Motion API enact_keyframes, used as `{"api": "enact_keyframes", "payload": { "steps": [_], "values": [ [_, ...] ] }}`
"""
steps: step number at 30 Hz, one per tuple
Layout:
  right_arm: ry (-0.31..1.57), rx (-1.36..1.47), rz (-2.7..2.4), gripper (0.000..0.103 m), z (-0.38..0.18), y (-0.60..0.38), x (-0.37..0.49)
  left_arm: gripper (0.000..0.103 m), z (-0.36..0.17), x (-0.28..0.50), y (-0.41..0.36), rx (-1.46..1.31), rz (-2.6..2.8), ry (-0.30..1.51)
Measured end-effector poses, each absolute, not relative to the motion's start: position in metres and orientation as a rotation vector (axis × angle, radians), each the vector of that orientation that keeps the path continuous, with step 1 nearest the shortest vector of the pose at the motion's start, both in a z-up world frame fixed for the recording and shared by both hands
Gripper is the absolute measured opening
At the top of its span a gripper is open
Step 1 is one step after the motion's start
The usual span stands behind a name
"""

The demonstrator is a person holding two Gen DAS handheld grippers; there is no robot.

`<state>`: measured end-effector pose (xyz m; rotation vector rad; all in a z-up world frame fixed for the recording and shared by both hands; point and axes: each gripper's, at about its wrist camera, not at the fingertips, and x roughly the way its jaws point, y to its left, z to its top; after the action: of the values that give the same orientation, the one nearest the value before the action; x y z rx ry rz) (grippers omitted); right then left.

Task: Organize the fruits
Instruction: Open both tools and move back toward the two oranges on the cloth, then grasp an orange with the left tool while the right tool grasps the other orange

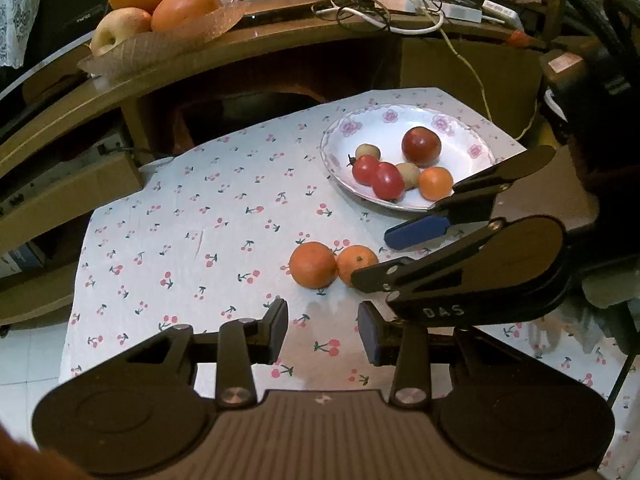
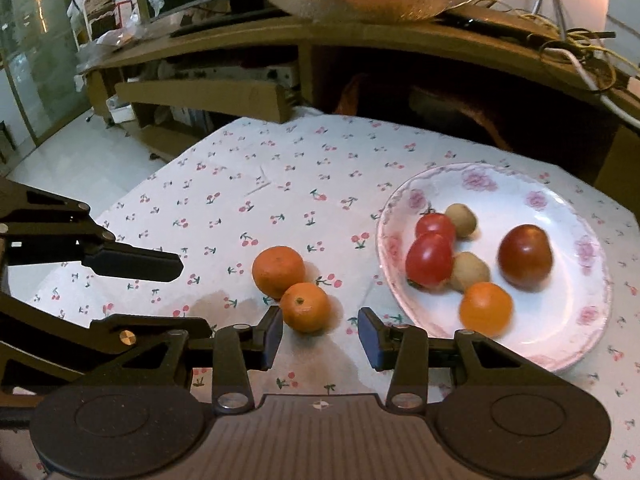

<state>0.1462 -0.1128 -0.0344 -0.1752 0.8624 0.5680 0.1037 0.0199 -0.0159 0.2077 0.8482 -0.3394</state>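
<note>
Two loose oranges lie touching on the cherry-print tablecloth [image 2: 280, 184]: the larger orange [image 2: 278, 271] and the smaller orange [image 2: 305, 307], which sits at about four o'clock from it; both lie outside the flowered plate [image 2: 592, 308], just off its rim at nine o'clock in the right wrist view.

The right gripper [image 2: 319, 338] tilts steeply down at the cloth; its jaws stand partly open with nothing between them; the smaller orange lies just ahead of the left blue pad, at roughly eleven o'clock from the gap, not touching either pad as far as can be seen.

The left gripper [image 1: 323, 330] also tilts down over the cloth, jaws partly open and empty; in its view the larger orange [image 1: 313, 265] and the smaller orange [image 1: 357, 265] lie ahead at about twelve o'clock, apart from its pads; the right gripper [image 1: 394, 254] reaches in from three o'clock, its lower finger overlapping the smaller orange in the picture.

The plate holds two red tomatoes [image 2: 430, 258] touching each other, a darker red fruit [image 2: 526, 258] at their three o'clock, two small tan fruits [image 2: 471, 270] beside the tomatoes, and one small orange fruit [image 2: 486, 310] near the plate's six o'clock edge.

On the wooden shelf [image 1: 280, 46] behind, at eleven o'clock in the left wrist view, a glass dish [image 1: 160, 46] holds big oranges [image 1: 184, 6] and a pale apple [image 1: 120, 26]; a tangle of cables [image 1: 380, 8] lies along the shelf toward one o'clock.
</note>
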Motion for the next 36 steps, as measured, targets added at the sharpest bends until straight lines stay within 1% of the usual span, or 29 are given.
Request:
{"api": "enact_keyframes", "payload": {
  "steps": [4,5,6,7,16,25,30,36],
  "values": [
    [0.866,-0.186,0.586,0.040,-0.039,-0.107,0.150,0.044,-0.020,0.107,0.021,0.207,-0.332,0.858],
    [0.870,-0.189,0.589,0.038,-0.040,-0.107,0.151,0.044,-0.021,0.107,0.021,0.210,-0.332,0.858],
    [0.875,-0.192,0.596,0.030,-0.042,-0.106,0.152,0.044,-0.022,0.108,0.021,0.215,-0.332,0.856],
    [0.880,-0.192,0.608,0.028,-0.043,-0.106,0.152,0.044,-0.023,0.109,0.021,0.218,-0.332,0.855],
    [0.915,-0.182,0.550,0.027,-0.037,-0.130,0.141,0.044,-0.032,0.137,0.013,0.129,-0.351,0.842],
    [0.952,-0.143,0.495,0.027,-0.035,-0.163,0.118,0.044,-0.043,0.157,-0.003,0.198,-0.265,0.828],
    [0.955,-0.129,0.462,0.028,-0.033,-0.174,0.117,0.039,-0.051,0.164,0.002,0.190,-0.226,0.859],
    [0.954,-0.124,0.455,0.028,-0.034,-0.180,0.114,0.038,-0.055,0.165,-0.001,0.176,-0.232,0.864]
  ]
}}
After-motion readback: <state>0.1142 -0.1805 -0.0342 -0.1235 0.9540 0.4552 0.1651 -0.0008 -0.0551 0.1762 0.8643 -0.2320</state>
